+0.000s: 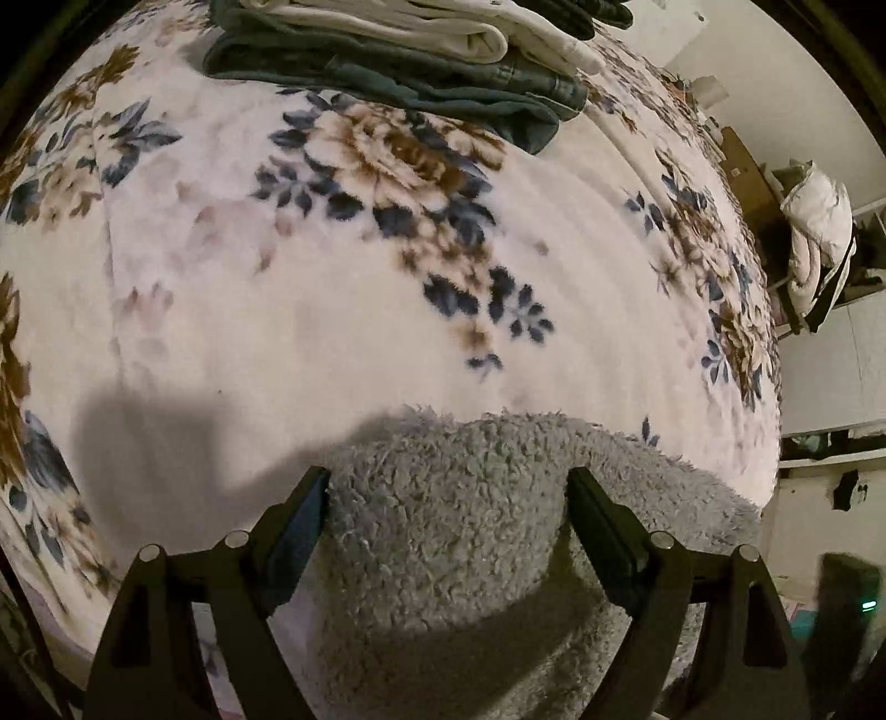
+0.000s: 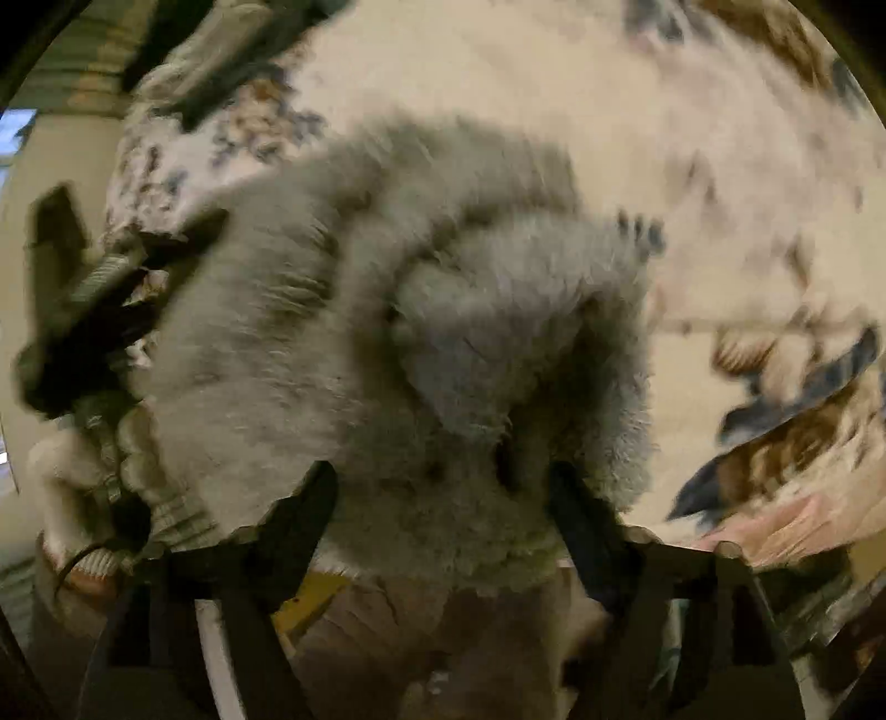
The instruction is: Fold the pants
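Observation:
The grey fleece pants point(image 1: 470, 454) lie on the flowered bed blanket point(image 1: 277, 277), one rounded end toward me. My left gripper point(image 1: 448, 493) points down over that end with its jaws wide, and the fleece fills the gap between the fingers point(image 1: 310, 515). The right wrist view is blurred. There the pants point(image 2: 332, 277) are bunched in a thick heap on the blanket point(image 2: 720, 138). My right gripper point(image 2: 440, 493) also stands wide, with a wad of fleece between its fingers point(image 2: 576, 515). Whether any pad presses the fabric is unclear.
A stack of folded clothes point(image 1: 398, 50), dark green and cream, sits at the far side of the bed. The bed's right edge point(image 1: 775, 387) drops off toward a rack with a white bundle point(image 1: 819, 221). A blurred dark shape point(image 2: 72, 332) shows at the left.

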Available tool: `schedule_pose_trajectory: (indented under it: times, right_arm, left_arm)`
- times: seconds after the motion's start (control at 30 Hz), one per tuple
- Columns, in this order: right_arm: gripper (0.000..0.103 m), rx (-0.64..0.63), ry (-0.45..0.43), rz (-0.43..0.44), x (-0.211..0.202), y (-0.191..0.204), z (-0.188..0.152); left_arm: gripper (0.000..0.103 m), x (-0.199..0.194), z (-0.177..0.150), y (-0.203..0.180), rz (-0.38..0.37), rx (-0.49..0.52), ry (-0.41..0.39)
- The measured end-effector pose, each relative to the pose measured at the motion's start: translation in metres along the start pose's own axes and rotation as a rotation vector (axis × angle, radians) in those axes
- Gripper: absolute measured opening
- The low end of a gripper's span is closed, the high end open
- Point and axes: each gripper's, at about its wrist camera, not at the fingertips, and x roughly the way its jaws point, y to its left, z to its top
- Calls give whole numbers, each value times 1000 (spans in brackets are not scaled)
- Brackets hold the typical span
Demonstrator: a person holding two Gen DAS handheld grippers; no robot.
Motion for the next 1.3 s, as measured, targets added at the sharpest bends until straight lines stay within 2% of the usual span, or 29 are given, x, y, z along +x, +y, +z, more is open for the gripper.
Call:
schedule_pose_trajectory:
  times: [0.1, 0.2, 0.27, 0.37, 0.43, 0.47, 0.53, 0.57, 0.6, 0.67, 0.7, 0.77, 0.87, 0.93, 0.97, 1.0, 1.03, 1.07, 1.13, 1.17, 1.23, 1.27, 1.3]
  right_arm:
    - [16, 111, 1, 58, 1, -23, -13]
    - [16, 193, -64, 68, -29, -49, -36]
    - [16, 250, -69, 64, -38, -66, -51]
    - [17, 288, 7, 36, -17, -85, -62]
    - [22, 303, 104, 72, 8, -93, -58]
    - [29, 324, 142, 87, 13, -96, -55]
    - [30, 320, 93, 91, 0, -88, -43]
    - [37, 309, 37, 101, -17, -84, -40]
    - [54, 303, -25, 106, -36, -81, -38]
    - [71, 290, -144, 102, -68, -75, -32]
    - [72, 273, -185, 104, -81, -70, -26]
    - [72, 238, -208, 128, -87, -60, -7]
    - [72, 175, -159, 115, -52, -32, 30]
    - [68, 158, -139, 59, -29, -26, 45]
    - [38, 131, -136, 7, -20, -26, 50]
    - [25, 114, -152, -51, -19, -29, 52]
    - [23, 137, -197, -46, -28, -38, 51]
    - [16, 163, -220, -44, -30, -46, 50]
    - [15, 251, -265, -47, -44, -69, 47]
    - [15, 281, -256, -37, -43, -78, 47]
    - [15, 314, -199, -6, -30, -85, 51]
    - [15, 351, -140, 66, -20, -90, 53]
    - [17, 375, -112, 102, -13, -92, 55]
  left_arm:
    - [85, 0, 0, 2, 0, 3, -4]
    - [85, -1, 0, 6, -14, -6, -8]
    - [85, 1, 0, 5, -23, -11, -8]
    - [85, 3, -2, -2, -33, 3, -2]
    - [85, 4, -2, -8, -23, 19, -3]
    - [85, 3, -2, -9, -21, 21, -4]
    - [85, 1, -1, -10, -33, 17, 1]
    - [85, 0, -1, -9, -37, 13, 1]
    - [85, -3, 0, -7, -47, 7, 0]
    - [85, -7, 0, -5, -63, 1, 1]
    - [85, -8, 0, -4, -66, -1, 1]
    - [85, -9, 0, -4, -73, 1, 3]
    - [85, -7, 0, -4, -77, 2, 6]
    - [85, -6, 1, -5, -73, 5, 7]
    - [85, -6, 1, -4, -71, 7, 7]
    - [85, -5, 2, -4, -73, 10, 10]
    - [85, -5, 1, -3, -80, 12, 13]
    - [85, -5, 0, -3, -94, 17, 18]
    - [85, -4, -2, -6, -121, 32, 25]
    - [85, -3, -3, -10, -125, 42, 26]
    - [85, -1, -4, -18, -113, 57, 25]
    - [85, -2, -3, -19, -114, 48, 32]
    - [85, -5, -2, -17, -127, 29, 37]
